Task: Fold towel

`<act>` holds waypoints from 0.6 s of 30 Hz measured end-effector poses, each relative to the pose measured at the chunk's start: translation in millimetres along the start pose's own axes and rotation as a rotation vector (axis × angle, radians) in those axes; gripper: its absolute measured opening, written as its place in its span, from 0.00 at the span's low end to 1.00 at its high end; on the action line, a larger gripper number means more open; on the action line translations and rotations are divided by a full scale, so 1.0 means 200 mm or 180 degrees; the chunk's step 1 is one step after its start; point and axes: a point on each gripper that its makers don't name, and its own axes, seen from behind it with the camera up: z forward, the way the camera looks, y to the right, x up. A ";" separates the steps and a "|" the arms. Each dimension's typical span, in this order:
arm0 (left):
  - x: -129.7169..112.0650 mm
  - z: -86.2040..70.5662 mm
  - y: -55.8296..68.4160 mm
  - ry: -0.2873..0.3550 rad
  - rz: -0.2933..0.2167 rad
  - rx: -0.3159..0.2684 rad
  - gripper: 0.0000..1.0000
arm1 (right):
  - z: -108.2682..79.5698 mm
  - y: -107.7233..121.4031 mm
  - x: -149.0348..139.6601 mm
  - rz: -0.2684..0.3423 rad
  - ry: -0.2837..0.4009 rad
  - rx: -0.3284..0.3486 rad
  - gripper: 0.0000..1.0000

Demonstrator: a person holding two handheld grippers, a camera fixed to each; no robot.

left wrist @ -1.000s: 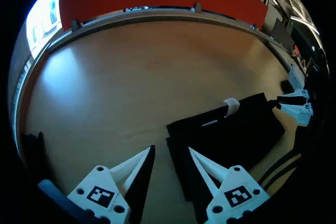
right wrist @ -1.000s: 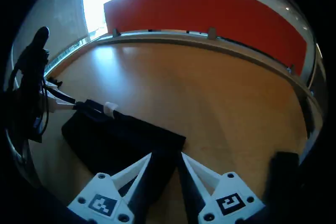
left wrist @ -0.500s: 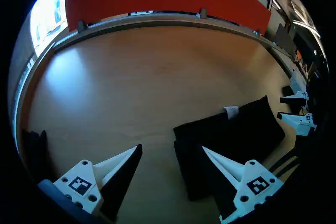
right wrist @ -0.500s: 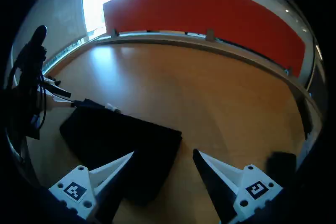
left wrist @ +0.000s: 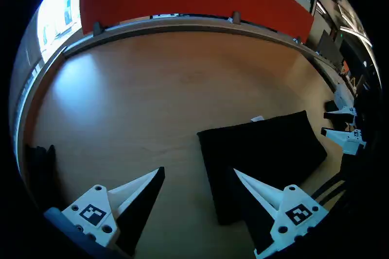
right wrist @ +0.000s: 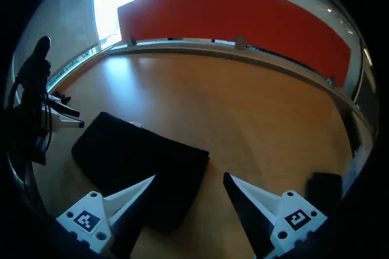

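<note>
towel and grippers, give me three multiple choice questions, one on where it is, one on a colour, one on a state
1. Where does the black towel lie?
A. flat on the wooden table
B. draped over a chair
C. hanging between two fingers

2. What colour is the panel behind the table's far edge?
A. blue
B. red
C. green

3. In what state are the left gripper and the right gripper?
A. both shut on the towel
B. one shut, one open
C. both open, holding nothing

Answers:
1 A, the towel rests flat on the tabletop in both views.
2 B, the upright panel along the far edge is red.
3 C, each gripper's fingers stand wide apart with no cloth pinched between them.
</note>
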 end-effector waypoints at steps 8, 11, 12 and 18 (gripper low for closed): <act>-0.05 -0.06 0.00 0.0005 -0.0010 0.0003 0.94 | -0.03 -0.02 -0.02 -0.0024 -0.0001 0.0006 0.99; -0.07 -0.09 0.00 0.0001 -0.0012 0.0010 0.94 | -0.05 -0.03 -0.03 -0.0034 -0.0006 0.0008 0.99; -0.08 -0.09 0.00 -0.0001 -0.0013 0.0014 0.94 | -0.06 -0.03 -0.04 -0.0038 -0.0008 0.0008 0.99; -0.14 -0.15 -0.02 -0.0001 -0.0022 0.0046 0.94 | -0.11 -0.03 -0.08 -0.0049 -0.0015 -0.0007 0.99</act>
